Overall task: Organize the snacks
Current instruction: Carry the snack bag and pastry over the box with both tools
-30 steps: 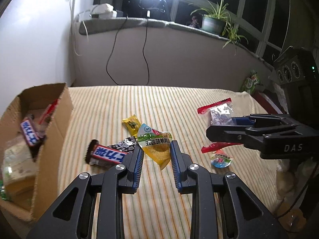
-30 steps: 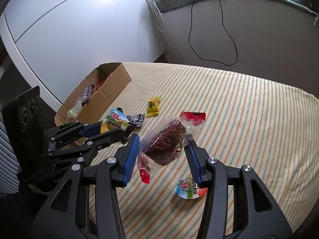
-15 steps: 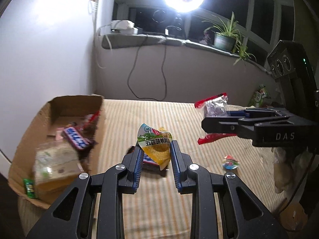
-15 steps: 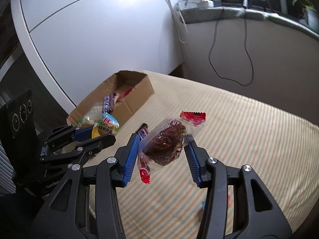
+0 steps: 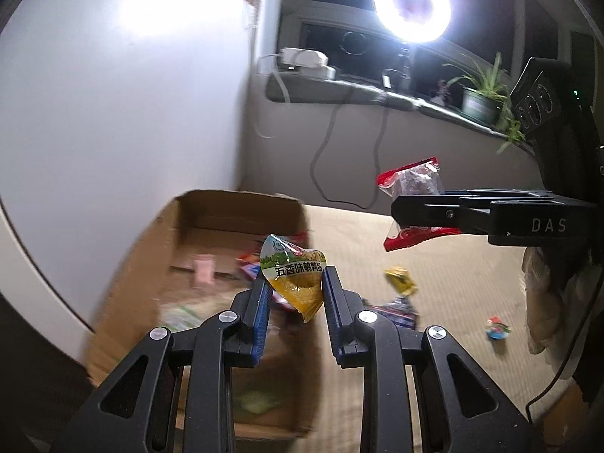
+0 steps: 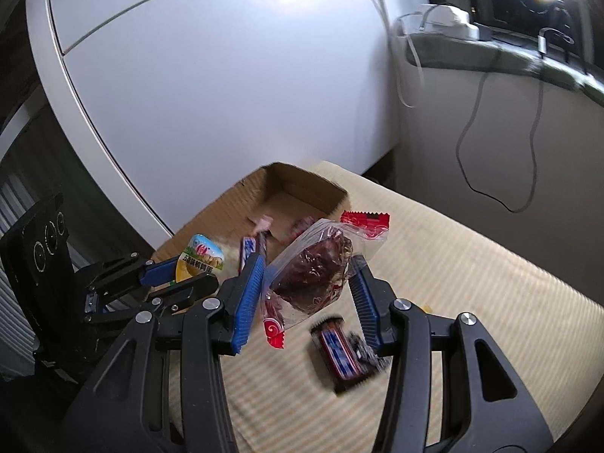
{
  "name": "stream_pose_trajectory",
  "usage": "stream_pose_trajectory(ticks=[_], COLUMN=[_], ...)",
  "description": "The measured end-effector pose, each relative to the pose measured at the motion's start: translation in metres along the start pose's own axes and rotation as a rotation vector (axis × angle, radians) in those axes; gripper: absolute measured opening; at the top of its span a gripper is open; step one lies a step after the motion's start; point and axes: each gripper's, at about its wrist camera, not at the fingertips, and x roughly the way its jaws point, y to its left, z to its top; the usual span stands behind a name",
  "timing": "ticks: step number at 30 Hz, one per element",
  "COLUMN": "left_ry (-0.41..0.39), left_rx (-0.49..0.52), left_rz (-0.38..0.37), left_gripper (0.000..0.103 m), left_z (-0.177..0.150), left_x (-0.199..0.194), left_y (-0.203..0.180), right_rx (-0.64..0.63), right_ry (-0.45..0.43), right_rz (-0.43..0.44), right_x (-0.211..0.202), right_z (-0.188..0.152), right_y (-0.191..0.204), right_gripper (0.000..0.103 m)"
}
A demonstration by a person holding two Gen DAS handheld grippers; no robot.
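1. left gripper (image 5: 294,283) clamps a yellow-green printed snack pouch (image 5: 296,277) in the air over the open brown cardboard box (image 5: 241,211).
2. right gripper (image 6: 307,281) grips a clear red-edged packet of dark dried fruit (image 6: 317,268) in the air beside the box.

Ring light (image 5: 412,6) lit; potted plant (image 5: 480,95) on windowsill (image 5: 339,92).

Count: 2 grippers, left gripper (image 5: 295,288), right gripper (image 6: 307,273), 1 snack packet each. 1 cardboard box (image 5: 234,211). 1 potted plant (image 5: 481,100). 1 ring light (image 5: 412,6).
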Motion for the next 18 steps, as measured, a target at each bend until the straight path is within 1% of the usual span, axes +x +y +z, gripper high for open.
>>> stream_pose_trajectory(ticks=[8, 11, 18], left_ry=[0.005, 0.014, 0.039], left_rx=[-0.025, -0.031, -0.048], left_rz=[0.056, 0.073, 0.095], left_gripper=[0.025, 0.025, 0.025], left_z=[0.009, 0.009, 0.008], left_x=[0.009, 0.015, 0.029], left_y=[0.031, 0.039, 0.051], right_rx=[-0.026, -0.025, -0.032], right_ry=[0.012, 0.024, 0.056], right_rz=[0.044, 0.067, 0.084], right_x=[0.045, 0.062, 0.103], right_z=[0.033, 0.043, 0.059], right_y=[0.014, 0.015, 0.015], right_gripper=[0.049, 0.049, 0.049])
